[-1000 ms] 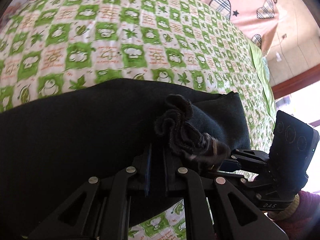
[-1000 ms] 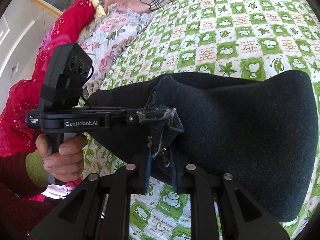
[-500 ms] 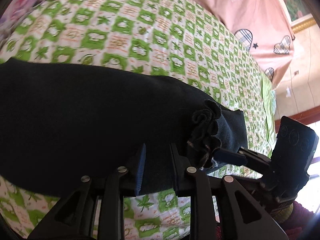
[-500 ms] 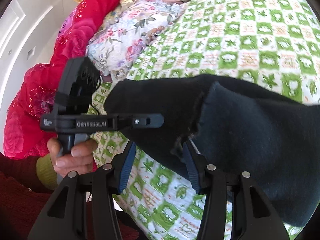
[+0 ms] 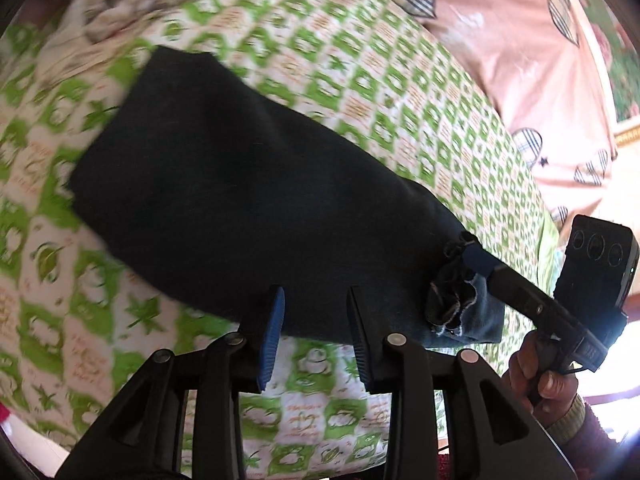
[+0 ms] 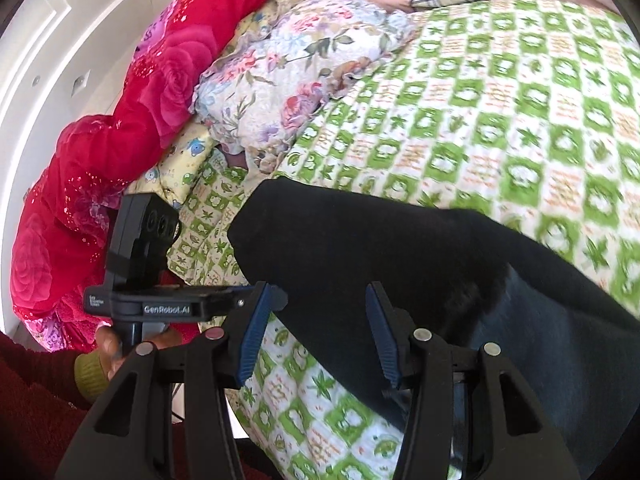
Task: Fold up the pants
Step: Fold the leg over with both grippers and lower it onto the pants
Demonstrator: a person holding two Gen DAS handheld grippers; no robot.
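The dark pants (image 5: 256, 208) lie folded into a long flat bundle on the green-and-white checked bedspread (image 5: 400, 80). My left gripper (image 5: 316, 316) is open and empty at the near edge of the pants. My right gripper (image 6: 316, 320) is open too, its jaws apart just over the pants' near edge (image 6: 400, 264). In the left wrist view the right gripper's blue pad (image 5: 478, 260) rests by the bunched hem (image 5: 452, 304) at the bundle's right end. In the right wrist view the left gripper (image 6: 256, 300) sits just left of the pants.
A pink quilt with plaid hearts (image 5: 520, 40) lies at the far side of the bed. A red rose blanket (image 6: 120, 128) and a floral pillow (image 6: 288, 80) are piled at the left. The bed's near edge is just below the grippers.
Both grippers were shut on the bunched pants hem a second ago. They have opened, let go and drawn back; the pants now lie flat on the bed.
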